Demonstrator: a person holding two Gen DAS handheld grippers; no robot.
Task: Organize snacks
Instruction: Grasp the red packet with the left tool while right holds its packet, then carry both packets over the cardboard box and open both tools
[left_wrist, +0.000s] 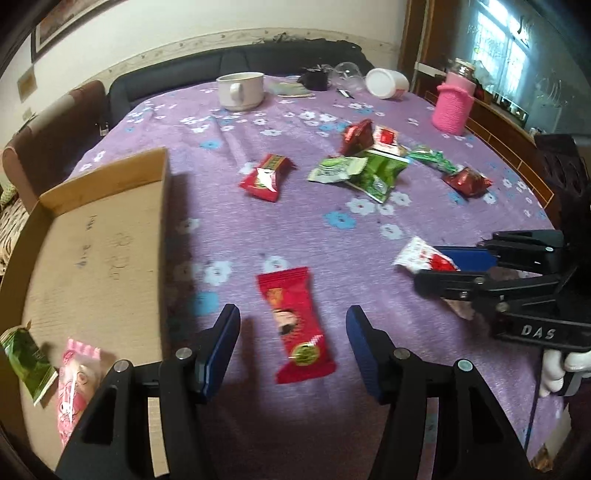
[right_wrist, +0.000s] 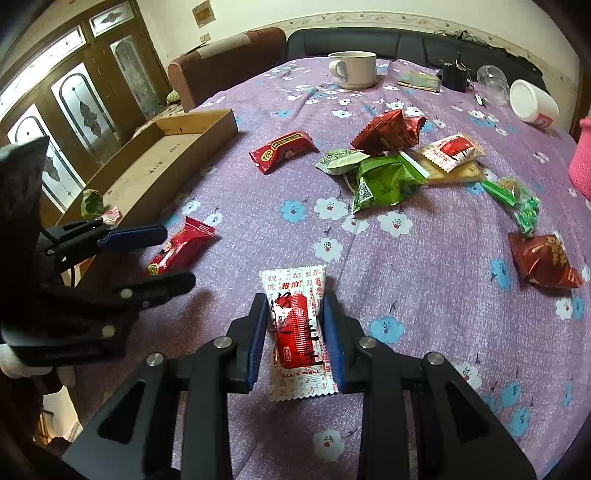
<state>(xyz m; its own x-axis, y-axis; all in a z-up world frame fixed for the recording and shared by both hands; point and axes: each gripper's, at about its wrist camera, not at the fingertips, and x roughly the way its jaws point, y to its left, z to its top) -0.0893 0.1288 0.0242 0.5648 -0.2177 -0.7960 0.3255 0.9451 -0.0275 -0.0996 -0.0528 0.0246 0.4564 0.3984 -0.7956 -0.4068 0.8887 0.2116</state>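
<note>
A shallow cardboard box (left_wrist: 92, 240) (right_wrist: 166, 166) lies at the table's left, with a green packet (left_wrist: 27, 362) and a pink packet (left_wrist: 77, 380) inside it. My left gripper (left_wrist: 291, 321) (right_wrist: 173, 256) is open just right of the box, its pads either side of a red snack bar (left_wrist: 295, 325) (right_wrist: 181, 247) that lies on the cloth untouched. My right gripper (right_wrist: 295, 317) (left_wrist: 430, 267) is shut on a white and red packet (right_wrist: 299, 332) (left_wrist: 424, 258). Further back lie another red bar (left_wrist: 264, 177) and a heap of green and red packets (left_wrist: 376, 173) (right_wrist: 384, 177).
At the far end of the purple flowered tablecloth (left_wrist: 314, 229) stand a white mug (left_wrist: 240, 90), a tipped white cup (left_wrist: 388, 83), a clear cup and small black items. A pink knitted holder (left_wrist: 452, 107) is at the right edge. A dark sofa and a brown chair border the table.
</note>
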